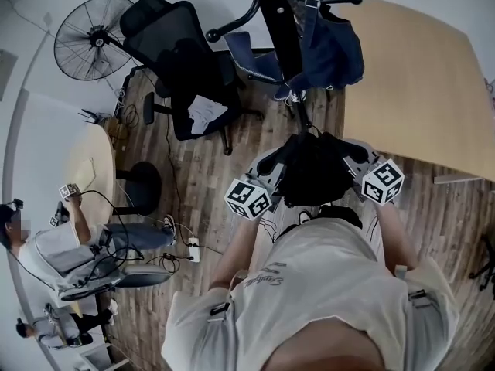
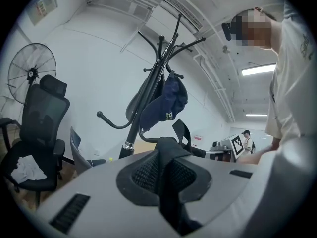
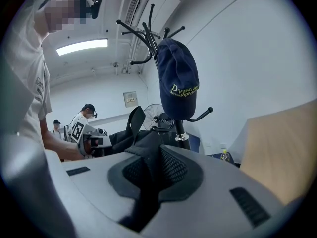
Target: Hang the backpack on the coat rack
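A black backpack (image 1: 313,168) hangs between my two grippers, in front of the person's chest. My left gripper (image 1: 275,168) is shut on one black strap (image 2: 169,150), and my right gripper (image 1: 357,162) is shut on another strap (image 3: 146,150). The black coat rack (image 1: 282,22) stands just beyond the bag, its hooks (image 2: 166,38) above gripper height. A navy cap (image 1: 332,49) hangs on it; this cap (image 3: 178,78) shows close in the right gripper view. Most of the bag's body is hidden in both gripper views.
A black office chair (image 1: 186,76) with paper on its seat stands left of the rack, a floor fan (image 1: 93,37) behind it. A wooden tabletop (image 1: 421,83) lies to the right. At the far left sit a round table (image 1: 89,168), a seated person (image 1: 46,246) and floor cables (image 1: 189,247).
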Available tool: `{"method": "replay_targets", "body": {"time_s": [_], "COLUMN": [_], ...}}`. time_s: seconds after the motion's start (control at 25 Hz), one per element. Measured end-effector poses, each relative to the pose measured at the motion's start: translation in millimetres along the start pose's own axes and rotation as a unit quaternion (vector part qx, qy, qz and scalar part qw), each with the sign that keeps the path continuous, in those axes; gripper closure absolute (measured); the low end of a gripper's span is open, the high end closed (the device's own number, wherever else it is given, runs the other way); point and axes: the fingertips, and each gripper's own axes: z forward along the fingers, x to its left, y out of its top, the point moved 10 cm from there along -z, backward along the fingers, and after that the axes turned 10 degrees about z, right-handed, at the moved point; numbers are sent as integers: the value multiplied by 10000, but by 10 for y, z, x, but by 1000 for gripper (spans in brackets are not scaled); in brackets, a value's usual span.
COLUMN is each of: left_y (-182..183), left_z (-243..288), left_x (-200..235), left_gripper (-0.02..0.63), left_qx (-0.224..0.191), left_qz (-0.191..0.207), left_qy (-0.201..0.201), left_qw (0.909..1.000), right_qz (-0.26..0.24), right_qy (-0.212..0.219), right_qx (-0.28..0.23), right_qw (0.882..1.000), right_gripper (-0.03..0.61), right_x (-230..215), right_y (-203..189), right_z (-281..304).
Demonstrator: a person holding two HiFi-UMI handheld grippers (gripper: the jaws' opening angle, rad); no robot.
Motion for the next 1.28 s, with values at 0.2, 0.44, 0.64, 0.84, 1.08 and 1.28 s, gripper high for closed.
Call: {"method": "replay_targets", "body": {"time_s": [0.2,0.44,0.64,0.84,1.08,1.28], "left_y": [-125,-308,-407,-458,-555,-576], "left_z": [86,211,244,284,365,430], "left_x": [79,196,310,413,558,594], "left_gripper": [572,572,573,572,572,572], "left_qx": [154,176,241,287,404,543], "left_qz": [-71,-124,-251,-279,-321,-282], "left_qy": [265,529,801,956,1047,1072], "left_qw": [9995,9984,9962,9946,9932,9924], "right_qz": [82,45,78,24,-63,-45], "right_qy": [182,367,497,577,474,212], "right_qx": [179,402,618,787,945,1012], "right_qw": [9996,9985,9968,9952,9944,9946], "right_gripper": [551,552,552,552,552,552], "right_x": [-212,-478,-605,-711,-839,-911], "right_y": [-56,-130,-180,-192,-233,-228], "right_z": [157,343,487,604,739,758]}}
